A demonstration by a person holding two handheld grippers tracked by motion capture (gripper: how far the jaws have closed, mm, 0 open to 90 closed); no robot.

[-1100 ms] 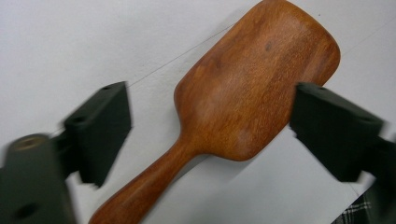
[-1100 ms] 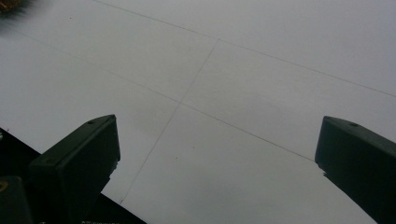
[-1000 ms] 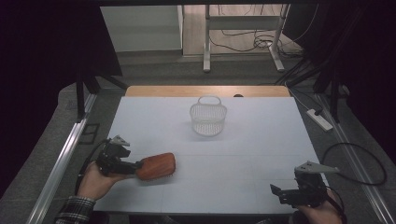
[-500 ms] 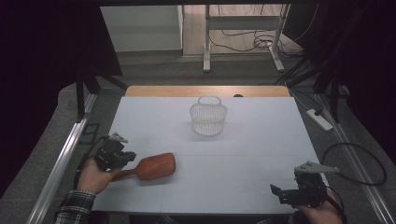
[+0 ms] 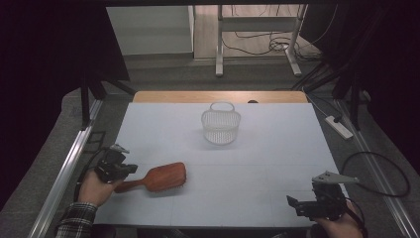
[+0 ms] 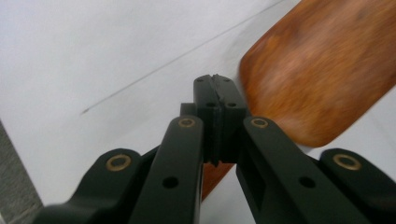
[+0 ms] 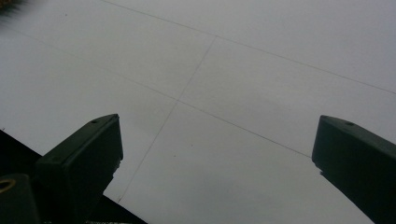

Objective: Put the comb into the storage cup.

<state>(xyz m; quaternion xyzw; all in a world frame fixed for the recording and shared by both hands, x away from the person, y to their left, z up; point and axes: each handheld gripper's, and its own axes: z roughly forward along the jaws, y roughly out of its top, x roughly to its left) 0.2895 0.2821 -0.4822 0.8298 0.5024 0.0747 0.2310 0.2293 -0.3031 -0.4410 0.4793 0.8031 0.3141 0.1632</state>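
clamping down now, the left gripper (image 5: 130, 170) sits at the near-left corner of the white table (image 5: 277, 163), well to the left of and nearer than the white basket (image 5: 221, 125). its jaws have just been closing, and in the left gripper view they stand fully together, pad against pad, with the wooden hairbrush (image 5: 157, 178) under and just beyond them. the brush handle runs beneath the closed tips there, and the broad brown head fans out to the upper right of the left gripper (image 6: 215, 95). whether the pads actually pinch the handle or merely ride over it is hard to say; the handle looks to be below the jaws rather than between them. from above, the brush lies flat on the table, handle toward the left gripper, head pointing toward the table's middle, well short of the basket and to its near left.

over at the near-right corner, far from the basket, the right gripper (image 5: 303, 204) rests in the person's hand. in the right gripper view its jaws are spread wide with bare table between them, holding nothing.
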